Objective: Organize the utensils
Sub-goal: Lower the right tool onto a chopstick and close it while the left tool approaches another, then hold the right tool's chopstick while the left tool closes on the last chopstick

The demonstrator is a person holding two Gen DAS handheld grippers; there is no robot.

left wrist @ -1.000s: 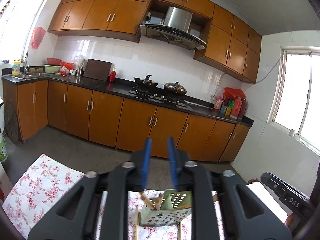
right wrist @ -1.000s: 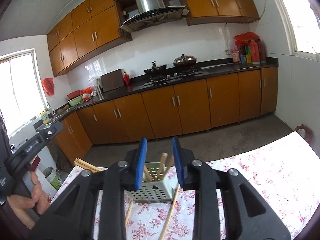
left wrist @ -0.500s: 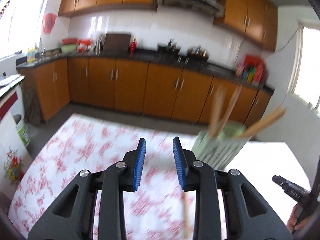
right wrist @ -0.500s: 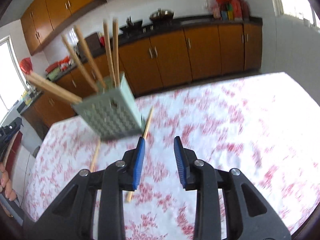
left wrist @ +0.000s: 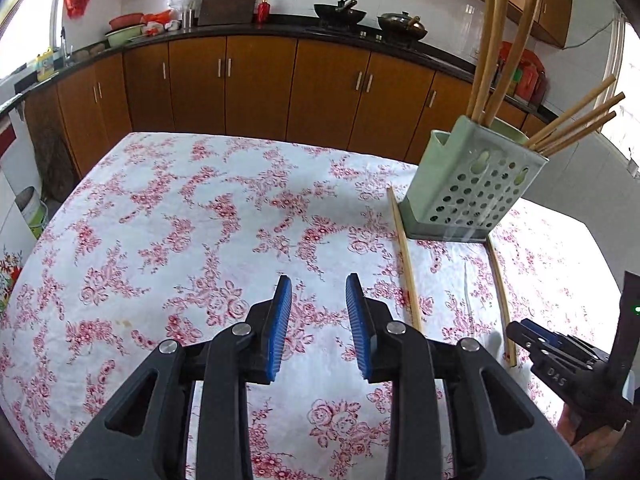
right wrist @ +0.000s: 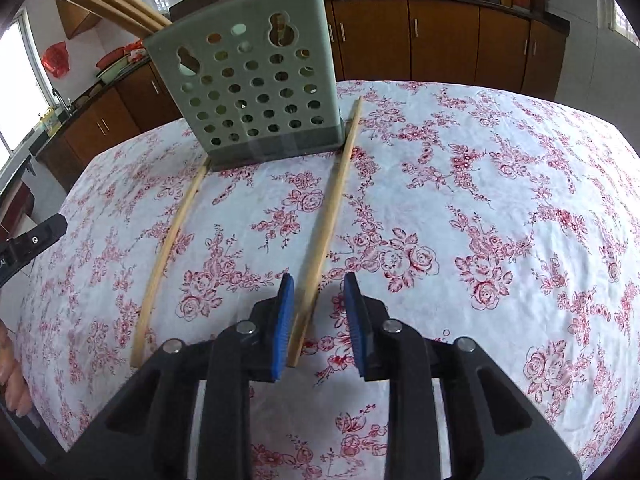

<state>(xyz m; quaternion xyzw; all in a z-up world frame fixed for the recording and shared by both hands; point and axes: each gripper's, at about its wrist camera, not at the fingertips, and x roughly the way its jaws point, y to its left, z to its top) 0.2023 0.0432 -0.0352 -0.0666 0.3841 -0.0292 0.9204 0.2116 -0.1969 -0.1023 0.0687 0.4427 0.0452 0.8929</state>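
Observation:
A pale green perforated utensil holder point(left wrist: 472, 184) point(right wrist: 256, 92) stands on the floral tablecloth with several wooden chopsticks point(left wrist: 486, 52) upright in it. Two loose chopsticks lie on the cloth, one each side of the holder: one point(left wrist: 405, 258) point(right wrist: 170, 248) and the other point(left wrist: 500, 296) point(right wrist: 328, 216). My left gripper point(left wrist: 318, 320) is open and empty over bare cloth, left of the holder. My right gripper point(right wrist: 318, 316) is open, its jaws low over the near end of a loose chopstick, which lies between them by the left pad.
The table point(left wrist: 160, 240) is covered by a white cloth with red roses. Brown kitchen cabinets point(left wrist: 280, 88) and a black counter with pans run behind it. The right gripper's body point(left wrist: 560, 360) shows at the left view's right edge.
Both grippers have tipped down from facing the kitchen to looking at the tabletop and moved closer. The right gripper has come down over a loose chopstick. Both stay open.

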